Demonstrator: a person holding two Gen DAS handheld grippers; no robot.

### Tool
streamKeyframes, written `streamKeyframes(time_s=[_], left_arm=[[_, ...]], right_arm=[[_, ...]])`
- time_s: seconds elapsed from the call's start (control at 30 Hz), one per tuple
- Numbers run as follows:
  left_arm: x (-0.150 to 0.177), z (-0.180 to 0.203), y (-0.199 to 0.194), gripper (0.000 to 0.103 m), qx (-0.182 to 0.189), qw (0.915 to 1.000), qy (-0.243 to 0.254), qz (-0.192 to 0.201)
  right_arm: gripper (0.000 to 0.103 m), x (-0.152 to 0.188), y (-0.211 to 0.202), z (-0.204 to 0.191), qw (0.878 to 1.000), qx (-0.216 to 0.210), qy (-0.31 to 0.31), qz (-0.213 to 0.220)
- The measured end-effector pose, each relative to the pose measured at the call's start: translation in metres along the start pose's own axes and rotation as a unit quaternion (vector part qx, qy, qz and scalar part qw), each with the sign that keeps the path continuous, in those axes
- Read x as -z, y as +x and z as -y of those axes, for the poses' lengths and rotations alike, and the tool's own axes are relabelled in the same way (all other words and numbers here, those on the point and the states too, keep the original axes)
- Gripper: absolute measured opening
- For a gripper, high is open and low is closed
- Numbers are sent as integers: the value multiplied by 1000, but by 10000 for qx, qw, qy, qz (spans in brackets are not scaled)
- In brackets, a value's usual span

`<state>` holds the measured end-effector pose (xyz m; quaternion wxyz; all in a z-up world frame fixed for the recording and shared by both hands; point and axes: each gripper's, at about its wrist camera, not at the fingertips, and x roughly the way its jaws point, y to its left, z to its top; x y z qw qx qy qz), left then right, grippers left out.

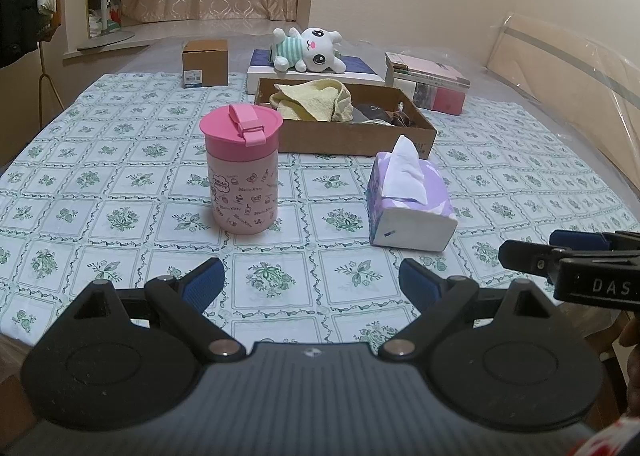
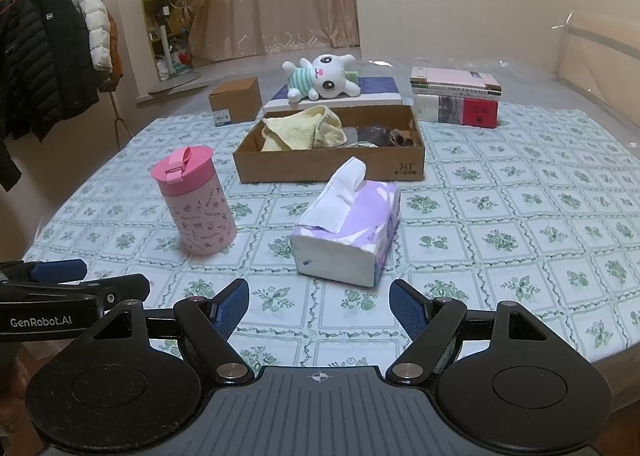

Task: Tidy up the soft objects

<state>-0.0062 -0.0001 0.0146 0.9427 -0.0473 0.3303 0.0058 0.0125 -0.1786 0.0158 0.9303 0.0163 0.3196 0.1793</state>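
A crumpled yellow towel (image 2: pixel 302 128) fills the cardboard box (image 2: pixel 328 172); both grippers gape, empty.

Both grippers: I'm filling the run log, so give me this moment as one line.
left gripper: open, empty | right gripper: open, empty, facing tissue pack | towel: in box | plush: behind box

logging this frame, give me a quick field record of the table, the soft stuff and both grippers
surface: table with green floral cloth
tray: open cardboard tray, yellow towel and dark items inside
plush: white plush lying on a flat box behind the tray
tissues: purple tissue pack in front of the tray, one tissue sticking up
cup: pink cup, upright, lid on
left gripper: open, empty
right gripper: open, empty
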Motion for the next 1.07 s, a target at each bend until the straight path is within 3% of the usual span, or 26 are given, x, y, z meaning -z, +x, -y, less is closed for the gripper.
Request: streamKeyframes(time_s=[1.07], left_arm=[[4,1,1,93,170,9998,-124,38]], right_arm=[[77,2,1,3,10000,-2,16,-6]])
